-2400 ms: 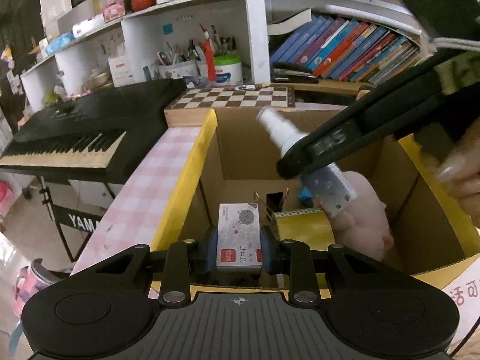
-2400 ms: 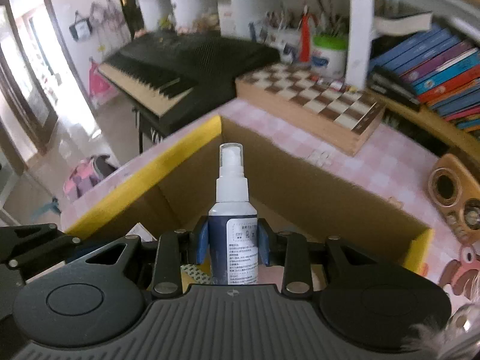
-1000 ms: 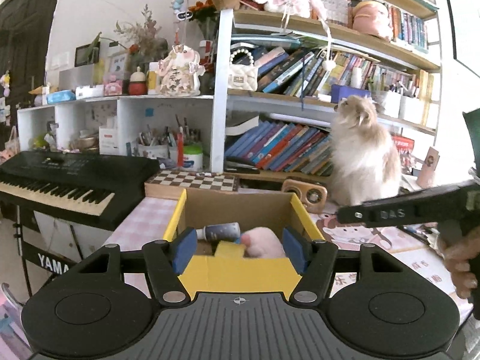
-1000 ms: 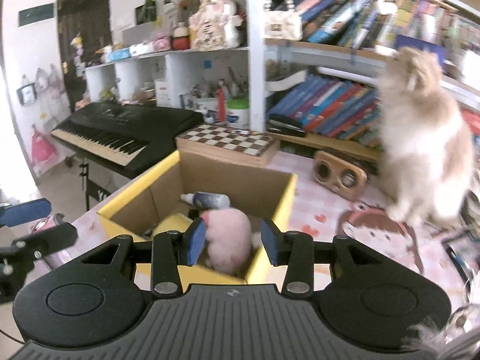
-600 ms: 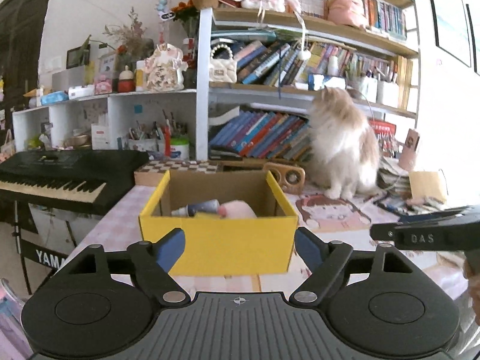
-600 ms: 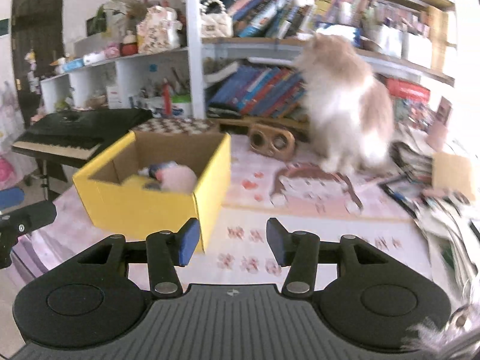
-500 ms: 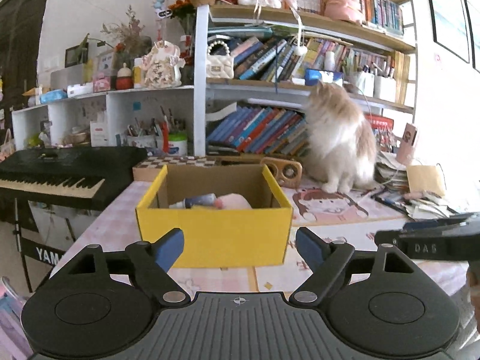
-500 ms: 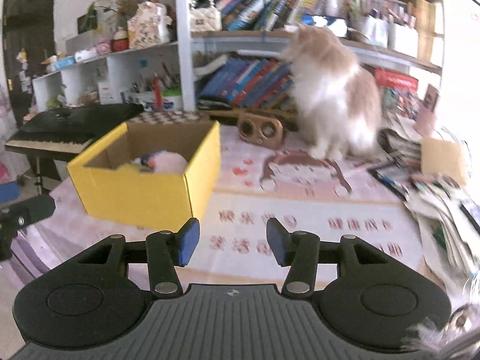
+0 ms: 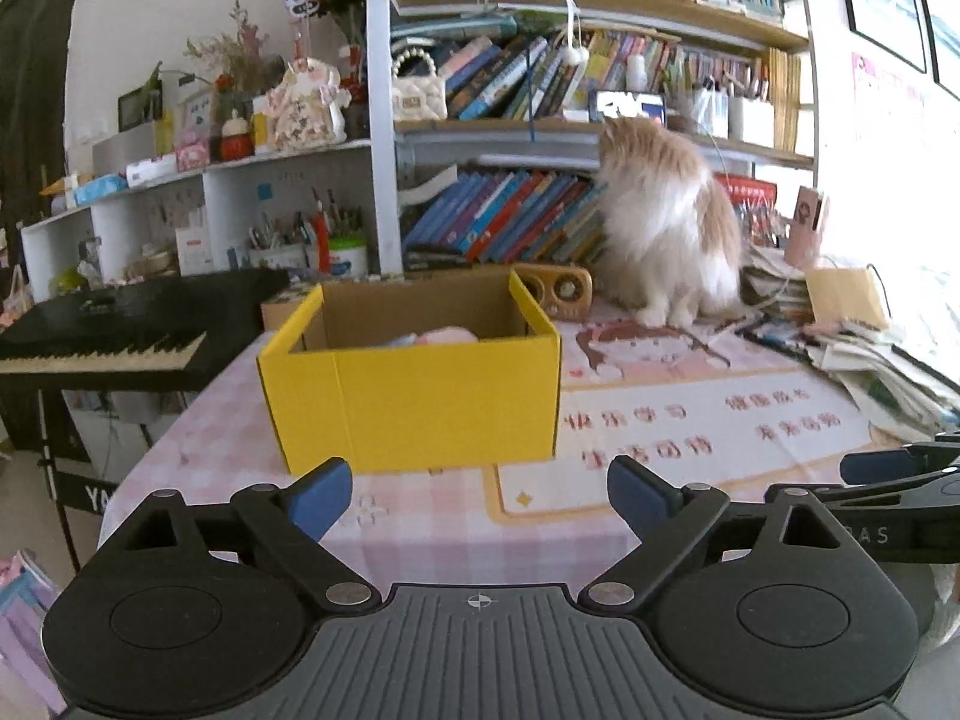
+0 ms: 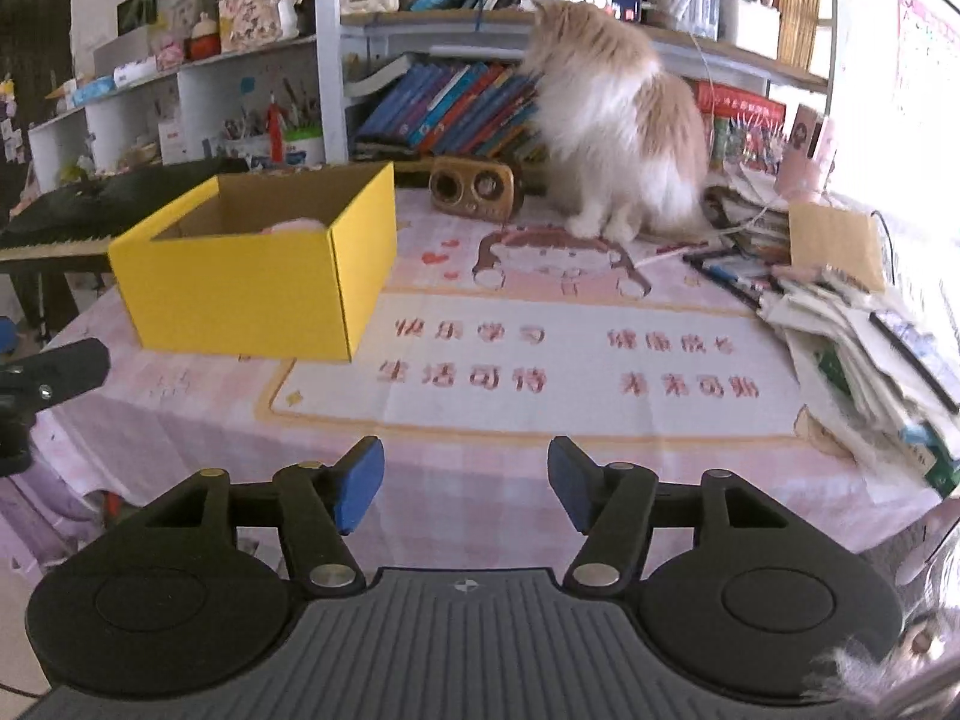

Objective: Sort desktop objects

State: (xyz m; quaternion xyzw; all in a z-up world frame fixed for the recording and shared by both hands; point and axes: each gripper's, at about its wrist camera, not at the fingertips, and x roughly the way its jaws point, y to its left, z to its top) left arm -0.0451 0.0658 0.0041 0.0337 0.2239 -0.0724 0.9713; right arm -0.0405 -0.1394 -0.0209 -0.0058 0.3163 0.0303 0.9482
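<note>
Ahead-left of both grippers: box (image 9: 414, 402), well apart.
I read left gripper (image 9: 480, 498) nearer; right gripper (image 10: 467, 492) likewise spread, empty; contents unclear.

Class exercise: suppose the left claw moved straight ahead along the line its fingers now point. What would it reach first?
Most likely the near wall of the yellow box, which stands straight ahead of the open, empty left claw. Depth is unclear through the fisheye.

The yellow box (image 9: 414, 402) walls hide most of its contents — only a pink top (image 9: 447, 336) shows.
</note>
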